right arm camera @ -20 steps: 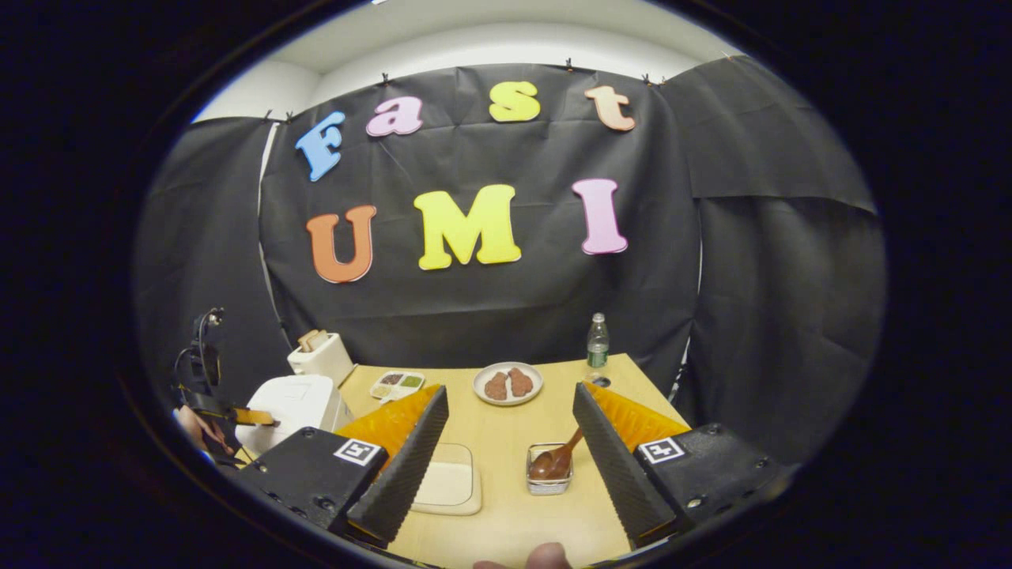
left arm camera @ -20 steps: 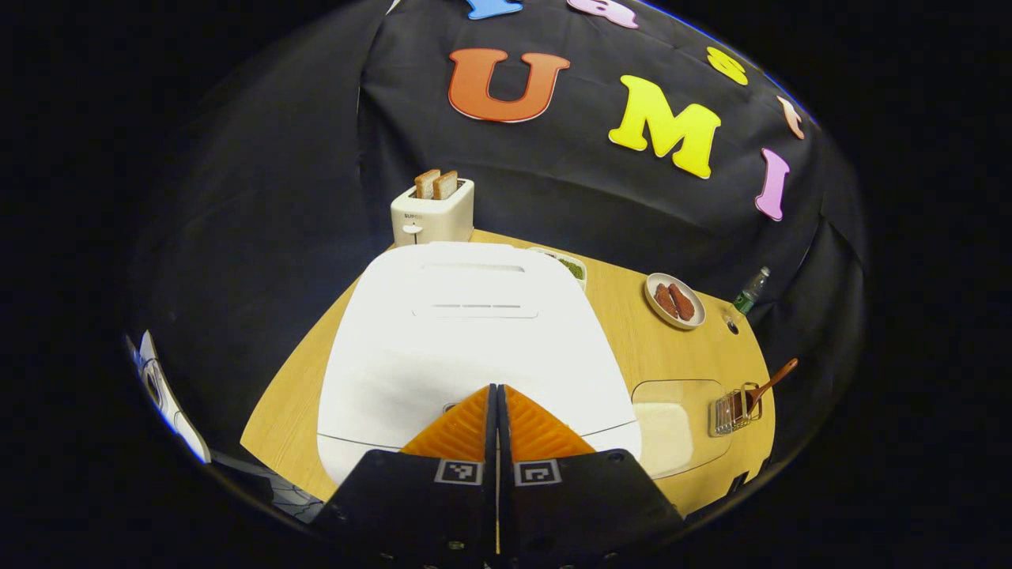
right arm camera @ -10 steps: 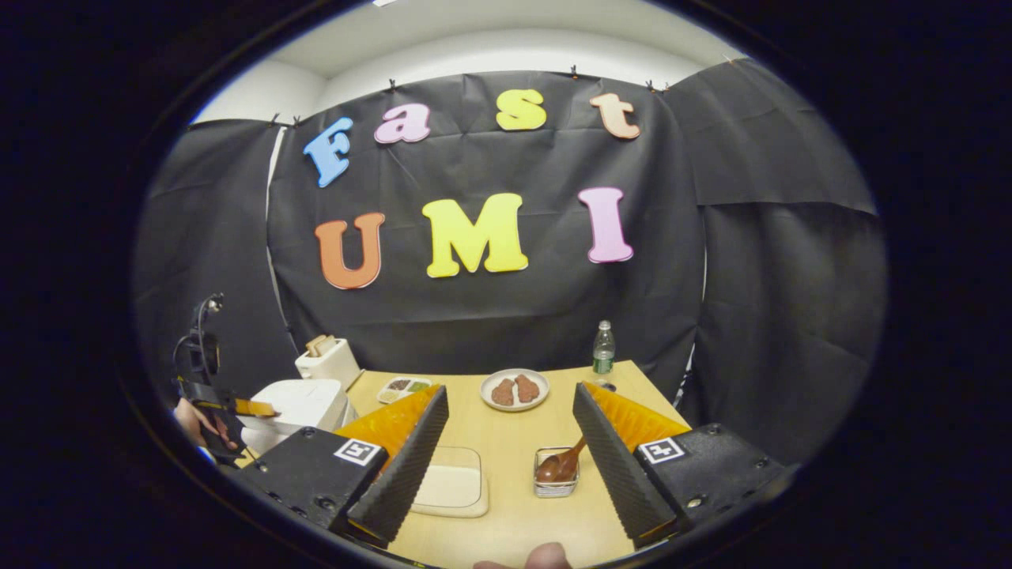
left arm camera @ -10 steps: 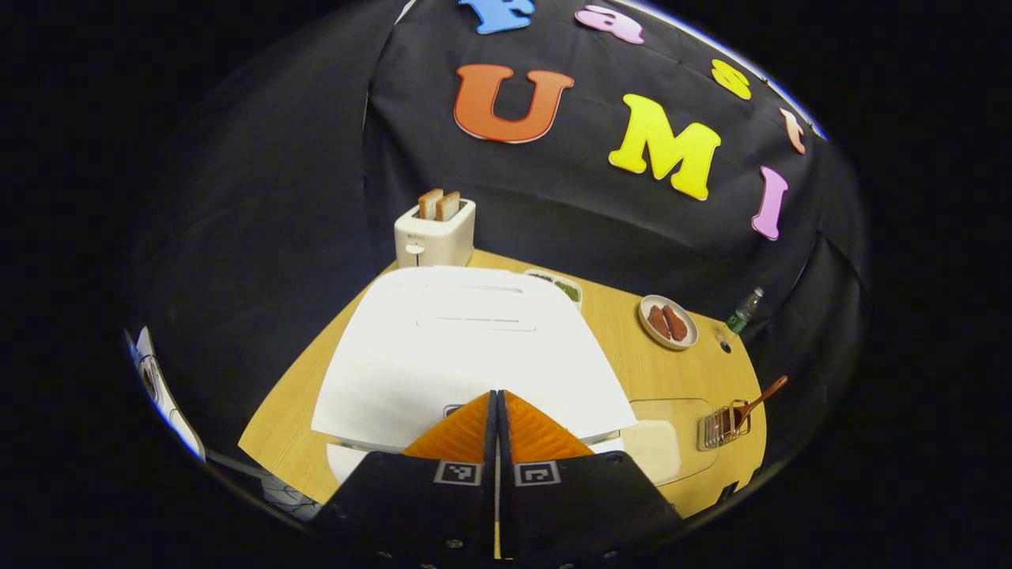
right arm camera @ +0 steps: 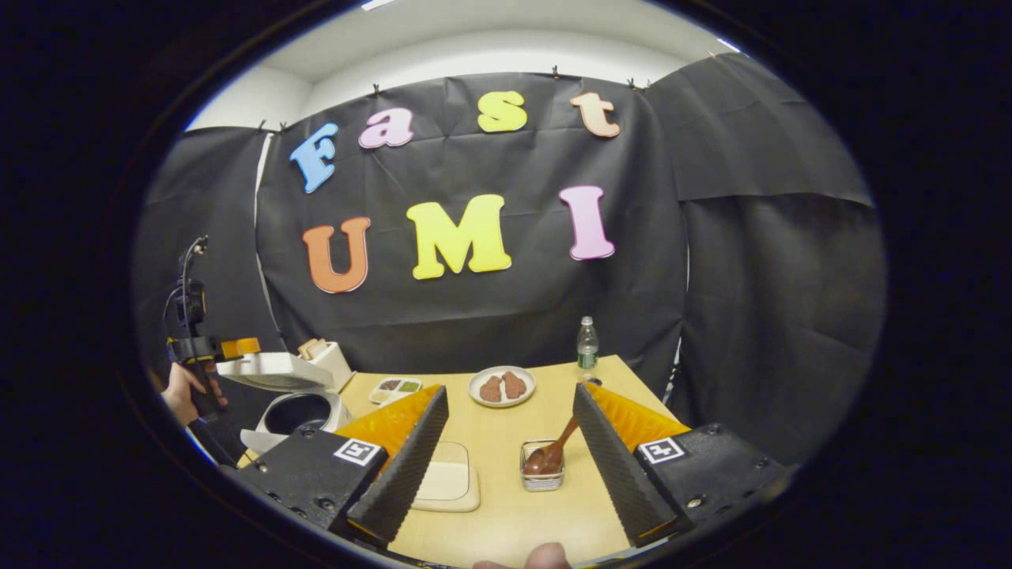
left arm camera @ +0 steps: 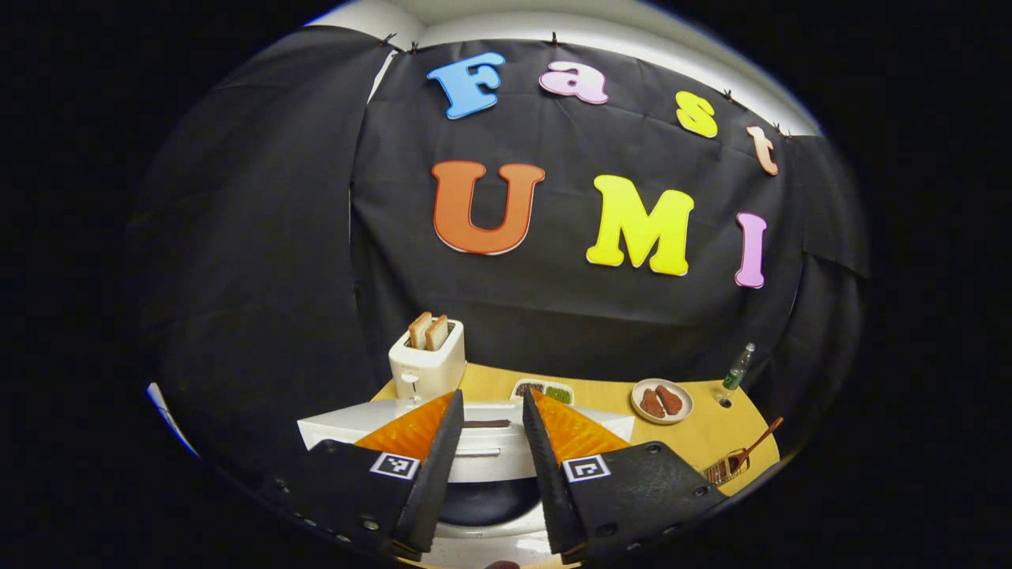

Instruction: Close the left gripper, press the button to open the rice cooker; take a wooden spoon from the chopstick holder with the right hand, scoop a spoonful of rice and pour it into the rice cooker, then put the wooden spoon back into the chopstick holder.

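The white rice cooker (right arm camera: pixel 296 412) stands open at the table's left, its lid (right arm camera: pixel 269 370) raised and the dark inner pot (left arm camera: pixel 490 502) showing. My left gripper (left arm camera: pixel 492 395) is open just above the cooker's front, the lid (left arm camera: pixel 482 431) edge-on between its fingers. In the right gripper view the left gripper (right arm camera: pixel 229 348) is held by a hand beside the lid. The wooden spoon (right arm camera: pixel 551 456) leans in the wire chopstick holder (right arm camera: pixel 542 479). My right gripper (right arm camera: pixel 510 391) hovers open above them, holding nothing. A flat container of rice (right arm camera: pixel 447 484) lies left of the holder.
A toaster (left arm camera: pixel 427 359) with two bread slices stands behind the cooker. A sauce dish (right arm camera: pixel 395 387), a plate of meat (right arm camera: pixel 501 386) and a bottle (right arm camera: pixel 586 344) line the table's far side. The table's right edge (right arm camera: pixel 648 395) is close to the holder.
The cooker's lid has sprung up from shut to raised. My left gripper has lifted, tilted up and gone from shut to open. The right gripper has barely moved.
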Action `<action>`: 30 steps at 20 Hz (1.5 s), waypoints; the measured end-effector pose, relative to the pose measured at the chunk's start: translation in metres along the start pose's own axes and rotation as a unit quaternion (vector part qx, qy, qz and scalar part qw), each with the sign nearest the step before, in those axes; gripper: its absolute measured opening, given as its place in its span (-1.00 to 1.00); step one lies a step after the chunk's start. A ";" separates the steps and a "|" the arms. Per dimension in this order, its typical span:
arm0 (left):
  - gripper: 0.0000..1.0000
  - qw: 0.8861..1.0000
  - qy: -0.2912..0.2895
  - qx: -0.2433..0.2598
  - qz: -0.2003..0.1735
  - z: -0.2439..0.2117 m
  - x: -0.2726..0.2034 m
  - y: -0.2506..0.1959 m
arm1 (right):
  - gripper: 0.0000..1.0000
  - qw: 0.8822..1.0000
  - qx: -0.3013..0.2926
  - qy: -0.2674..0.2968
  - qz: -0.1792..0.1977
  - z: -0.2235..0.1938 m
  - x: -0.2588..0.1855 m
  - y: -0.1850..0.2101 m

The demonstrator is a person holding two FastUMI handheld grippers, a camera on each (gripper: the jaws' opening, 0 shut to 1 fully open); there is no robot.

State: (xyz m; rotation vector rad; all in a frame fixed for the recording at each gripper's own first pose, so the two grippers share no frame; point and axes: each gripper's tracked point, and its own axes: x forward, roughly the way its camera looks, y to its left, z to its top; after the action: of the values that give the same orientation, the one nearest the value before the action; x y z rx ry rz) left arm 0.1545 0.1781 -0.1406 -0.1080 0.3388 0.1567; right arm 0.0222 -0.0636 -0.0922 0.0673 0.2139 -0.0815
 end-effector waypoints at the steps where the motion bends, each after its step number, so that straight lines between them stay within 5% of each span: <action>1: 0.07 1.000 -0.009 0.007 0.004 0.007 0.002 0.001 | 1.00 1.000 0.001 0.002 0.001 -0.001 -0.001 0.000; 8: 0.29 0.998 -0.065 0.007 0.002 0.039 -0.020 -0.011 | 1.00 1.000 -0.003 -0.011 0.005 0.004 -0.007 -0.007; 9: 0.18 0.997 -0.071 0.004 0.002 0.042 -0.027 -0.014 | 1.00 1.000 -0.003 -0.011 0.004 0.003 -0.007 -0.010; 10: 0.51 0.997 -0.075 0.002 0.000 0.043 -0.034 -0.017 | 1.00 1.000 -0.003 -0.012 0.002 0.003 -0.007 -0.013; 12: 0.61 0.996 -0.085 0.001 -0.001 0.047 -0.052 -0.022 | 1.00 1.000 0.000 -0.010 -0.003 0.002 -0.005 -0.022; 14: 0.94 0.995 -0.097 -0.001 0.000 0.051 -0.067 -0.028 | 1.00 1.000 0.004 -0.008 -0.007 0.001 -0.003 -0.029; 24: 0.89 0.995 -0.102 0.015 0.014 0.047 -0.118 -0.053 | 1.00 1.000 -0.010 0.009 -0.016 -0.020 0.031 -0.069; 30: 0.89 0.996 -0.085 0.003 0.036 0.036 -0.134 -0.071 | 1.00 0.997 0.011 0.072 0.004 -0.084 0.092 -0.092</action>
State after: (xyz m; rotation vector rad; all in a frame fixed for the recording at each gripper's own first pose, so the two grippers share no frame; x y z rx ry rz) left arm 0.0537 0.0947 -0.0563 -0.0755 0.1736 0.2346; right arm 0.0858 -0.1554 -0.1993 0.0959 0.3570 -0.0706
